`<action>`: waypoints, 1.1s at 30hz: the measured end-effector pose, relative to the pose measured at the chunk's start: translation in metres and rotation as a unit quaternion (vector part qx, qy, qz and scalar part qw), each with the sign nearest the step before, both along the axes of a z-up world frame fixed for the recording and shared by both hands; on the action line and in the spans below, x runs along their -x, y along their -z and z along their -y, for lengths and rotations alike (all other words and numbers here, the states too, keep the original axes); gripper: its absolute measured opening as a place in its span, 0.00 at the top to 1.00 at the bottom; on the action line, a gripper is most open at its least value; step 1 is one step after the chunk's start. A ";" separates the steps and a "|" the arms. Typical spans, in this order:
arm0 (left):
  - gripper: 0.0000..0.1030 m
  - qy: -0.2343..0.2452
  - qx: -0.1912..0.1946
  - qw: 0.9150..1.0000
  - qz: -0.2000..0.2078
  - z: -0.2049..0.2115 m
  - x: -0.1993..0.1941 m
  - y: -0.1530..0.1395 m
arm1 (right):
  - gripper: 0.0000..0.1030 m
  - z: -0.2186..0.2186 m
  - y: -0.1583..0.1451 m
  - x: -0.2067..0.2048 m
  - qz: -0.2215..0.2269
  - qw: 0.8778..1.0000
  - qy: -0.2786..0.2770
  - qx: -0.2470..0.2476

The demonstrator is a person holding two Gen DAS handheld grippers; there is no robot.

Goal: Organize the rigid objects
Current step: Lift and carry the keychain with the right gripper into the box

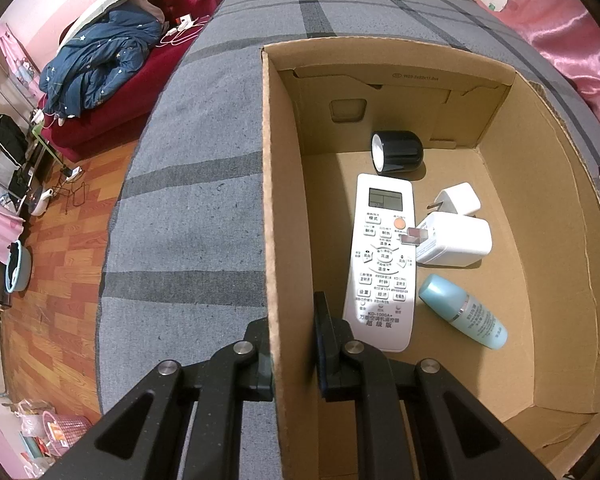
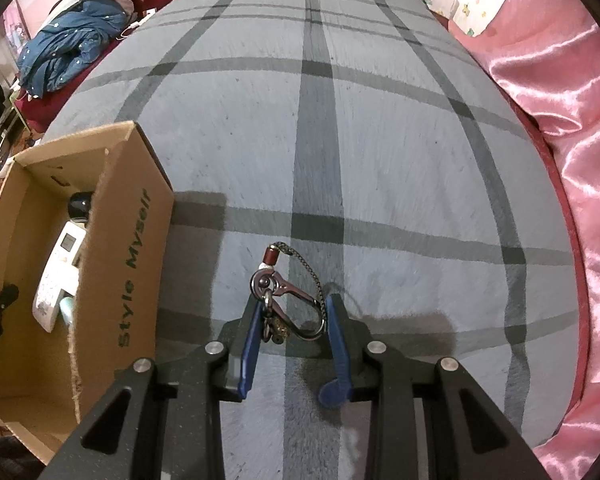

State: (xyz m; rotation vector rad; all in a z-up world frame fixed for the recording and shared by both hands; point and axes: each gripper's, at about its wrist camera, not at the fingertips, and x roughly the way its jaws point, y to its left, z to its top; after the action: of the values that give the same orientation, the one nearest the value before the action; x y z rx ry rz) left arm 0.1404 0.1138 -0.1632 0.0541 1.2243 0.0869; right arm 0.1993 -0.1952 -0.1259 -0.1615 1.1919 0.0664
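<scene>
**Box wall pinched on the left, keychain clamped on the right**

While the left gripper (image 1: pixel 290 344) is closed on the cardboard box (image 1: pixel 284 200), one finger outside and one inside its near-left wall, that tall corrugated wall hides part of the box floor beside it. Inside the box, from left to right, lie a white remote control (image 1: pixel 382 264), long and flat, its long axis running away from the camera with the small display at the far end; a glossy black cylinder (image 1: pixel 398 152) on its side beyond the remote's far end; a small white plug adapter (image 1: pixel 460 199) and a larger white charger block (image 1: pixel 454 242) whose prongs point toward the remote; and a pale teal bottle (image 1: pixel 462 312), smooth and rounded, lying slanted with its cap toward the remote. The print on the bottle is too small to read.

In the right wrist view the box sits at the left edge, cut off by the frame. To its right, over the grey plaid bedspread (image 2: pixel 400 152), the right gripper (image 2: pixel 294 312), with blue pads, is clamped on a metal carabiner keychain (image 2: pixel 288 300). Its braided cord loop and red ferrule point away from the camera. The charms near the left pad are bunched and hard to make out. Pink satin fabric (image 2: pixel 560 120) fills the right.
</scene>
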 end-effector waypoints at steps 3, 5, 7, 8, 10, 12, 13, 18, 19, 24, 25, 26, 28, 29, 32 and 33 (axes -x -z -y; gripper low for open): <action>0.87 -0.001 0.002 1.000 -0.001 -0.001 0.000 0.000 | 0.68 -0.003 -0.010 0.001 0.006 1.000 -0.003 0.001; 0.87 -0.001 0.001 1.000 -0.001 -0.001 -0.001 0.001 | 0.68 -0.006 -0.018 0.003 0.010 1.000 -0.006 0.002; 0.87 -0.001 0.000 1.000 -0.002 -0.001 -0.001 0.001 | 0.68 -0.008 -0.025 0.004 0.014 1.000 -0.008 0.003; 0.87 0.000 -0.001 1.000 -0.002 0.000 -0.001 0.001 | 0.68 -0.009 -0.027 0.005 0.016 1.000 -0.010 0.003; 0.87 0.000 -0.001 1.000 -0.002 0.001 -0.001 0.001 | 0.68 -0.012 -0.036 0.005 0.020 1.000 -0.012 0.003; 0.87 -0.001 0.001 1.000 -0.002 0.001 -0.001 0.001 | 0.68 -0.015 -0.044 0.005 0.024 1.000 -0.014 0.003; 0.87 -0.001 0.000 1.000 -0.002 0.000 -0.001 0.001 | 0.68 -0.017 -0.048 0.005 0.026 1.000 -0.016 0.004; 0.87 0.000 -0.002 1.000 -0.003 0.001 -0.001 0.002 | 0.68 -0.027 -0.067 0.006 0.036 0.999 -0.023 0.005; 0.87 0.000 -0.002 1.000 -0.003 0.001 -0.001 0.002 | 0.68 -0.029 -0.071 0.006 0.037 0.999 -0.025 0.004; 0.87 -0.001 -0.001 1.000 -0.003 0.001 -0.001 0.002 | 0.68 -0.047 -0.083 0.012 0.045 0.998 -0.039 0.000; 0.87 -0.001 -0.001 1.000 -0.003 0.000 -0.001 0.002 | 0.68 -0.051 -0.086 0.013 0.046 0.998 -0.042 0.000; 0.87 0.000 -0.002 1.000 -0.003 0.000 -0.001 0.002 | 0.68 -0.055 -0.088 0.014 0.047 0.998 -0.046 0.000; 0.87 0.000 -0.003 1.000 -0.003 0.000 -0.001 0.002 | 0.68 -0.065 -0.091 0.017 0.049 0.997 -0.055 -0.003; 0.87 0.000 -0.003 1.000 -0.003 0.000 -0.001 0.002 | 0.68 -0.069 -0.092 0.018 0.049 0.997 -0.058 -0.004; 0.87 0.000 -0.001 1.000 -0.002 0.000 -0.001 0.002 | 0.68 -0.085 -0.094 0.021 0.049 0.996 -0.072 -0.004; 0.87 0.000 0.000 1.000 -0.003 0.000 -0.001 0.002 | 0.68 -0.090 -0.094 0.023 0.049 0.996 -0.077 -0.005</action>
State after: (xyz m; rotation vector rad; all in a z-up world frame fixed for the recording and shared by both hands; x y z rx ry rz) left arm 0.1417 0.1135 -0.1647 0.0541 1.2293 0.0880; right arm 0.1766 -0.1047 -0.0316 -0.2451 1.0799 0.1967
